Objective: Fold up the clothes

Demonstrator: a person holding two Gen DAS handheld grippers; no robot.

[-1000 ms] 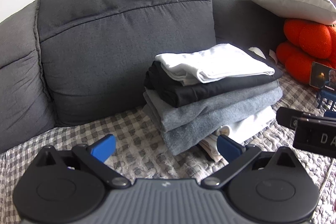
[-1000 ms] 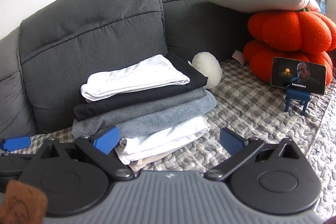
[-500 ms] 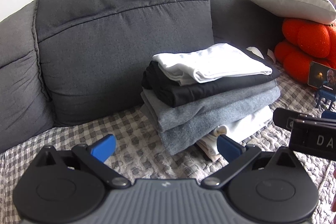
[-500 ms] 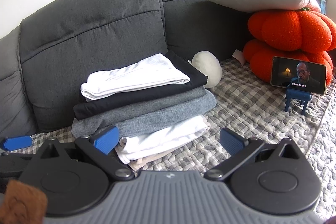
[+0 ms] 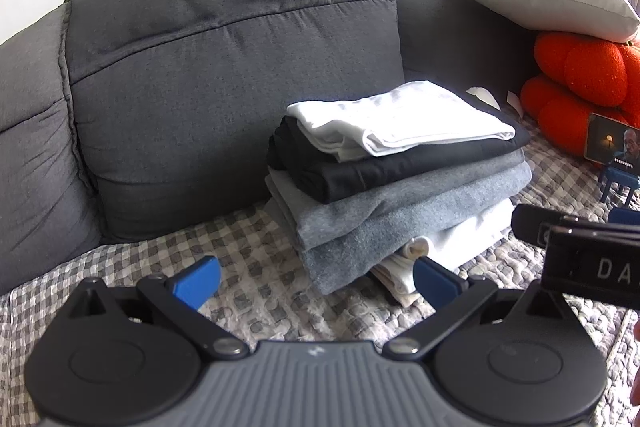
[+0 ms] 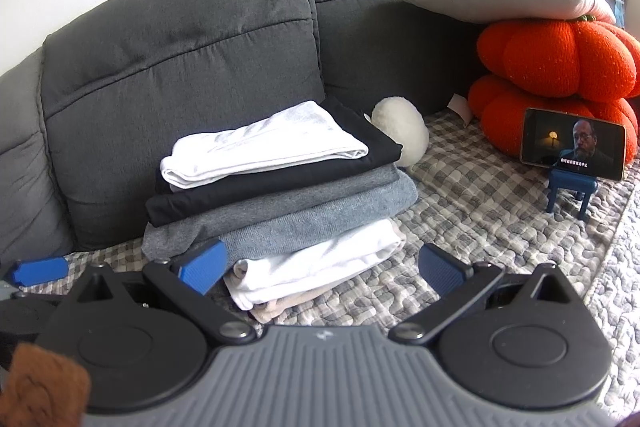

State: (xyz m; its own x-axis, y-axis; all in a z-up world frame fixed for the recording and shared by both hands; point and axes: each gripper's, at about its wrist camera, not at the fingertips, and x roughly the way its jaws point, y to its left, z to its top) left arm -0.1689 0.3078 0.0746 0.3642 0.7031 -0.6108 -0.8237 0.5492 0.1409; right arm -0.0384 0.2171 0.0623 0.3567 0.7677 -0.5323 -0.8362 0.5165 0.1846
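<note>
since 1 s ago: left-wrist view slid a bit, stack of folded clothes (image 5: 396, 179) now sits further left in it; right view unchanged. left gripper (image 5: 316, 277) & right gripper (image 6: 320, 267): jaws spread wide, holding nothing. stack: on checked cover (image 6: 480, 195), mid sofa (image 6: 180, 67), white tee (image 6: 260, 147) on top. phone (image 6: 572, 149) far right.

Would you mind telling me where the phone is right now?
In the right wrist view the phone stands on a small blue stand at the right, on the checked cover before the orange cushions.
</note>
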